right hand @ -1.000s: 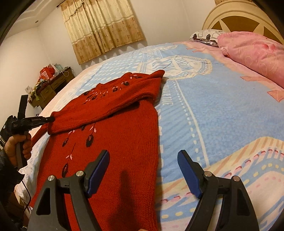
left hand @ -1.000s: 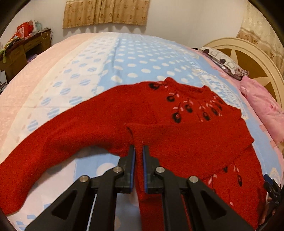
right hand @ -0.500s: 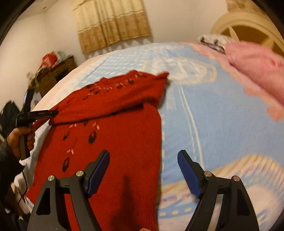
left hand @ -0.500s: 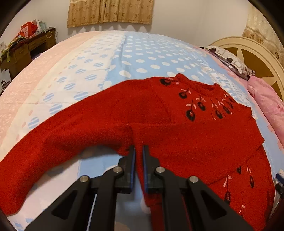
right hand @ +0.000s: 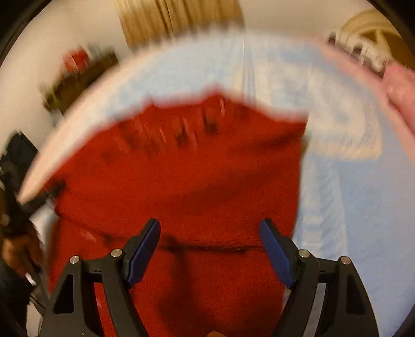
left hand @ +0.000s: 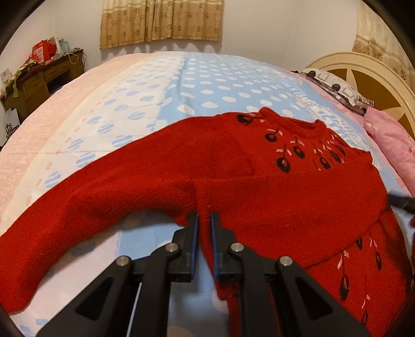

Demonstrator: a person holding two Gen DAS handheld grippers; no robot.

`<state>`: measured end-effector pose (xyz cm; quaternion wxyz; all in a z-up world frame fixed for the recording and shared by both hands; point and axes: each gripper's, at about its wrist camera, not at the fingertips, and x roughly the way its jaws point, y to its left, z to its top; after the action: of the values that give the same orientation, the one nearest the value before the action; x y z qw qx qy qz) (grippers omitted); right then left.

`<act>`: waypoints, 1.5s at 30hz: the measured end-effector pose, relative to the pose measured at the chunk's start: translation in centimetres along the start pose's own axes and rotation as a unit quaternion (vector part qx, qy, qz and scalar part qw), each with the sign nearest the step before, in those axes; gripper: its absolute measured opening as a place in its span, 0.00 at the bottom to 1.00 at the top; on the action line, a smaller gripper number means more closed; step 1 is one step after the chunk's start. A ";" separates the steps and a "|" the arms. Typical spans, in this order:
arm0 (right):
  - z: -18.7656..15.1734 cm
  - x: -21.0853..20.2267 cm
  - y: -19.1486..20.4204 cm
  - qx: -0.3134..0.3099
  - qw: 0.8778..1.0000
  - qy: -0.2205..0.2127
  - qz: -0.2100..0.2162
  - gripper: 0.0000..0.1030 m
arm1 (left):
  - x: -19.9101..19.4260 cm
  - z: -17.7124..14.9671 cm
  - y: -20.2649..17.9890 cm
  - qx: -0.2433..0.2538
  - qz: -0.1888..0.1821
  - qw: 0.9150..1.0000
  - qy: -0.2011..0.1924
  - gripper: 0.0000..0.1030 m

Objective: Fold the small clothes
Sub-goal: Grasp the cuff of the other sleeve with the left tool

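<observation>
Left gripper was clamped narrow on the red sweater, pinching the knit at the underarm where the long sleeve meets the body. That grip looked the same as a second earlier; the fabric had shifted only slightly in its view.

Right gripper was spread wide and held nothing. The main change was here: a second ago it hung over the lower body of the sweater near the bed's foot-side edge, and its view was now heavily smeared by motion and centred on the fold line across the sweater's middle. Its tip also showed at the right edge of the left wrist view. Judgement: it was travelling in to take a second hold, probably at the folded sleeve edge, so the next fold had not yet begun.

Sweater lay flat on the bed, mid-bed, collar toward the far side, one sleeve already folded across the chest, the other stretched toward the bed's left edge.

Beyond: pink pillow, headboard, curtains.
</observation>
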<state>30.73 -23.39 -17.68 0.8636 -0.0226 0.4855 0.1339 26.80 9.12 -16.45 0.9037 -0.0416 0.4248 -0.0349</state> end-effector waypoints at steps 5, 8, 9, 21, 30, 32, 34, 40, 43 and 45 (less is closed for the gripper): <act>-2.7 -1.4 1.5 -0.036 0.999 0.018 -0.006 0.77 | -0.7 -0.7 -0.4 0.015 0.012 1.000 -0.013 0.15; -3.5 -2.5 0.6 -0.014 1.000 0.008 0.002 0.77 | -1.1 -1.3 -0.5 0.014 0.017 1.000 -0.019 0.17; -3.6 -2.6 0.2 -0.002 1.000 0.008 0.006 0.77 | -1.2 -1.4 -0.5 0.013 0.018 1.000 -0.019 0.18; -9.1 -7.8 4.0 0.012 0.999 -0.021 0.027 0.77 | -2.9 -3.0 1.6 -0.018 0.031 0.999 -0.026 0.51; -13.7 -8.2 7.0 -0.040 0.999 -0.009 0.011 0.77 | -5.8 -5.4 3.7 -0.022 0.041 0.999 -0.023 0.59; -14.2 -8.9 7.0 -0.036 0.999 -0.022 0.009 0.77 | -7.0 -5.9 4.5 -0.024 0.049 0.998 -0.030 0.61; -14.5 -9.4 7.1 -0.038 0.999 -0.034 0.003 0.77 | -8.2 -6.4 5.6 -0.026 0.068 0.997 -0.038 0.62; -14.9 -10.1 8.9 -0.064 0.996 -0.059 0.003 0.77 | -11.5 -7.6 11.4 -0.068 0.147 0.985 -0.055 0.63; -15.2 -10.3 10.0 -0.084 0.994 -0.065 0.003 0.77 | -12.7 -8.1 14.6 -0.102 0.180 0.977 -0.058 0.63; -15.4 -10.4 10.8 -0.097 0.993 -0.070 0.003 0.77 | -13.2 -8.5 16.8 -0.126 0.204 0.969 -0.057 0.63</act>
<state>10.03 -17.80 -16.02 0.8889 -0.0955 0.4084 0.1843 12.26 26.72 -13.52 0.9020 -0.0697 0.3729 0.2064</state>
